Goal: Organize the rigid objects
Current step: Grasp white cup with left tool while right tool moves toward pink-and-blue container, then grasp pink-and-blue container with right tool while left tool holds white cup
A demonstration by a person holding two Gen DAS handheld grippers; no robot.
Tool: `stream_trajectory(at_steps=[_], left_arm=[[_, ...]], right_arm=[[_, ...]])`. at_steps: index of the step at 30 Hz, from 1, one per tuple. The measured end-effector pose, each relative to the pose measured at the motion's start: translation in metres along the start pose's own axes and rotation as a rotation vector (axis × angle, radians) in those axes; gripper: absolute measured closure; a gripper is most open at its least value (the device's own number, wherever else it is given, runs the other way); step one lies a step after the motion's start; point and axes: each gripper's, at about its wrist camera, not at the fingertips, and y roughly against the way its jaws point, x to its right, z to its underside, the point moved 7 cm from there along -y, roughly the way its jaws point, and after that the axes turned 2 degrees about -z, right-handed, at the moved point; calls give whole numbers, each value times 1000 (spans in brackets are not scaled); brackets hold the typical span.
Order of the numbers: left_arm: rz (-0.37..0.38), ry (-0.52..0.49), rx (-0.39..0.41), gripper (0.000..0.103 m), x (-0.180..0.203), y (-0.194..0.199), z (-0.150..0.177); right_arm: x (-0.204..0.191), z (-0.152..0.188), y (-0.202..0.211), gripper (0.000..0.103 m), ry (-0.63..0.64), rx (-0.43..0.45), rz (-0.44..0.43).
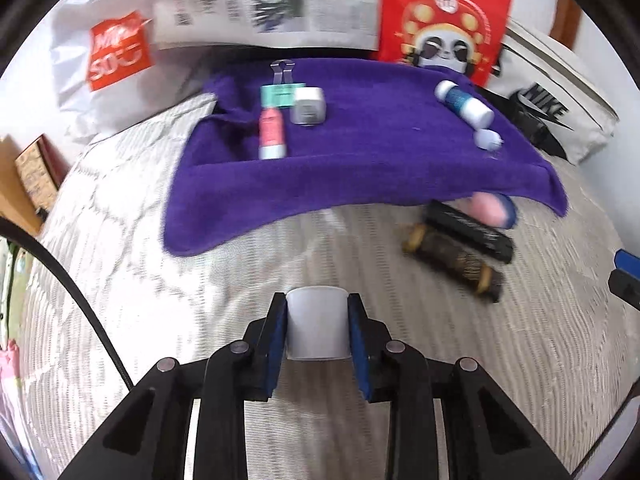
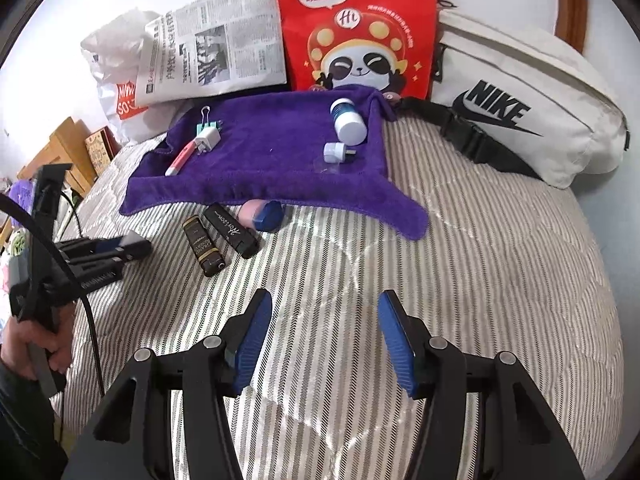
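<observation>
White cap (image 1: 317, 328) between left gripper (image 1: 317, 334) pads, clamped.

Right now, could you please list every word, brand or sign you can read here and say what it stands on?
"NIKE": cream fabric waist bag.
"Hi": red paper panda bag; its Chinese lines are too small to read.
"Horizon": flat black box.
"SO", partly hidden: orange patch on white plastic bag.
Newspaper: print too small.
Dark gold-trimmed box: lettering too small.
</observation>
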Motion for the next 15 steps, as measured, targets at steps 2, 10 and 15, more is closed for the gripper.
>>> stream_trajectory(at_steps=[2, 10, 15], left_arm=[[-13, 9, -2, 75, -9, -2, 1], [-32, -2, 49, 74, -7, -5, 2], [-40, 8, 99, 74, -8, -4, 4]], right_arm=[[-2, -1, -5, 48, 6, -1, 3], [-23, -16, -26, 48, -6, 2, -48], [-38, -32, -44, 48, -14, 19, -55]])
